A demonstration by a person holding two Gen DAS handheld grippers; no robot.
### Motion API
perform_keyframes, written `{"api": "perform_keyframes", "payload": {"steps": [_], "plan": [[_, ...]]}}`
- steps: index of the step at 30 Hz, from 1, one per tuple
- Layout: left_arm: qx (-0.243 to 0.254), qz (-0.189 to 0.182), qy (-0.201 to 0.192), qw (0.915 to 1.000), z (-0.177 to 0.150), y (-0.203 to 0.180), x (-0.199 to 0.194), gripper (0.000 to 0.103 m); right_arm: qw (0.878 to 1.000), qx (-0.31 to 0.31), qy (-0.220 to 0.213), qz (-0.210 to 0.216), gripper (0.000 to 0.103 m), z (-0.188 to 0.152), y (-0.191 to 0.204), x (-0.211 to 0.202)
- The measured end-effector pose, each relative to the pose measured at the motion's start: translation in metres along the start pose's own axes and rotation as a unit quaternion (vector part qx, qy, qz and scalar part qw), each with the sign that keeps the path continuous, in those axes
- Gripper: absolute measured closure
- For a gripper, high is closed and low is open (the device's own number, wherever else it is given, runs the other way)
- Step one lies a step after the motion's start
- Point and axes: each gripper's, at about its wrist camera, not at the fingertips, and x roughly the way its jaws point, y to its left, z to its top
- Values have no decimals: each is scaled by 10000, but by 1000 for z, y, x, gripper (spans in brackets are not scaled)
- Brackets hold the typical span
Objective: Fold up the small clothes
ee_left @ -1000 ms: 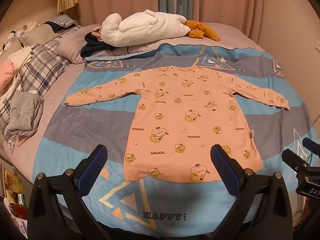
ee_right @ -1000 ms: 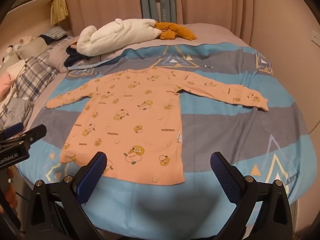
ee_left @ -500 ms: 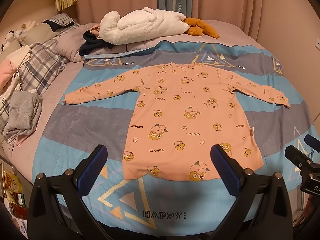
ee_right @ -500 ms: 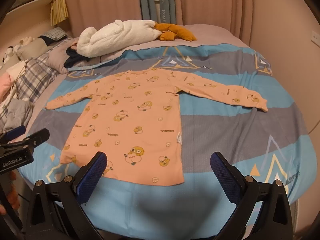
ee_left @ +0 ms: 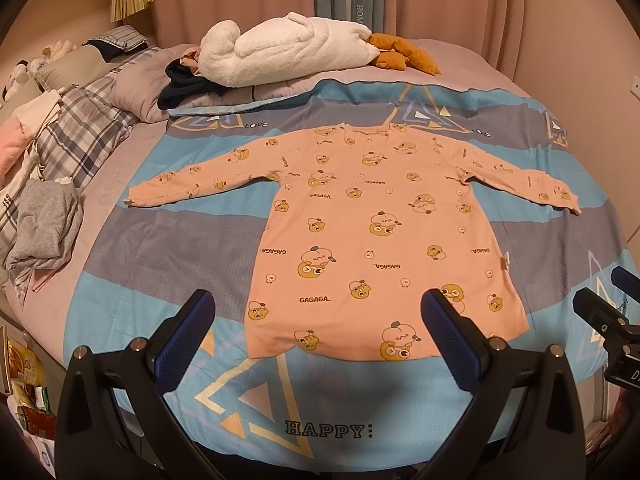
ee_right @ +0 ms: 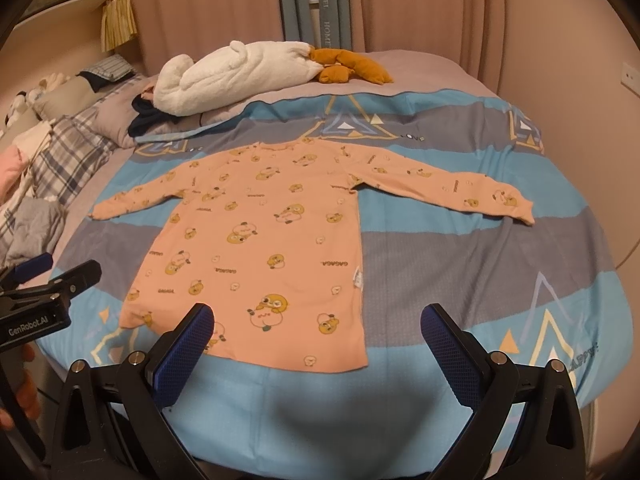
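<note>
Both my grippers, left (ee_left: 316, 312) and right (ee_right: 316, 324), gape wide with nothing in them. They've drifted slightly closer to the shirt (ee_left: 372, 236), which lies flat at twelve o'clock on the bed (ee_left: 160, 248), untouched; folding hasn't begun.

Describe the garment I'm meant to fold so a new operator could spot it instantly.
On the blue and grey striped bedspread, look to the middle: a long-sleeved top lies flat with both sleeves spread wide. It is peach with yellow cartoon prints and GAGAGA lettering, unlike the crumpled grey clothes at the bed's left edge.
</note>
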Motion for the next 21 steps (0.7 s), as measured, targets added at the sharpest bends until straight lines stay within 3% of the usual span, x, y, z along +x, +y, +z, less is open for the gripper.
{"api": "perform_keyframes", "payload": {"steps": [21], "plan": [[-5,-15,53,10000,-4,-1,5,0,10000,-4,-3,-3,1,0,-1,-1]]}}
